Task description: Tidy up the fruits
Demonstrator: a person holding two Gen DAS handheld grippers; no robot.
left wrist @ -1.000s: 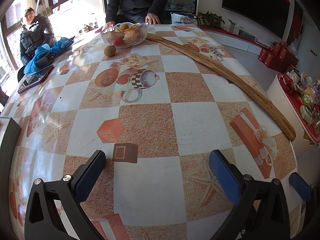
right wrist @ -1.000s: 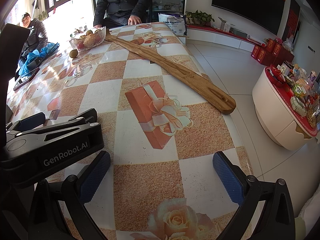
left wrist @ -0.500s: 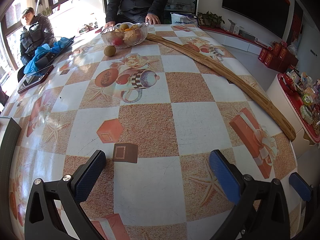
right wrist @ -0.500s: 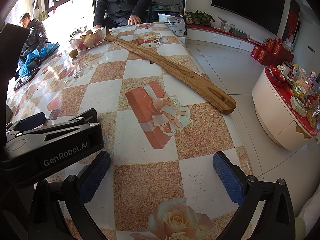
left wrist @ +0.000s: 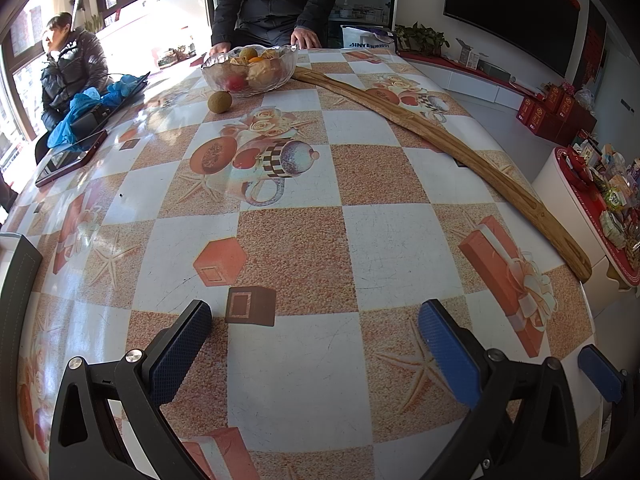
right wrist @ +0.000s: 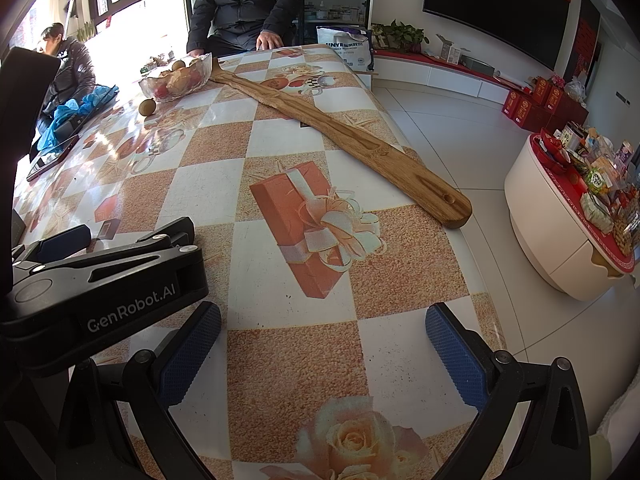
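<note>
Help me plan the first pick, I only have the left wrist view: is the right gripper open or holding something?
Observer: The right gripper is open and empty. Only the table with its printed rose shows between its fingers.
Operator: Does the wooden board's near end hang off the table?
Observer: In the right wrist view the wooden board has a rounded end that reaches the table's edge and seems to stick out slightly over the floor.
Operator: Where is the left gripper relative to the right one?
Observer: The left gripper sits close beside it on its left, and its side reads GenRobot.AI.
</note>
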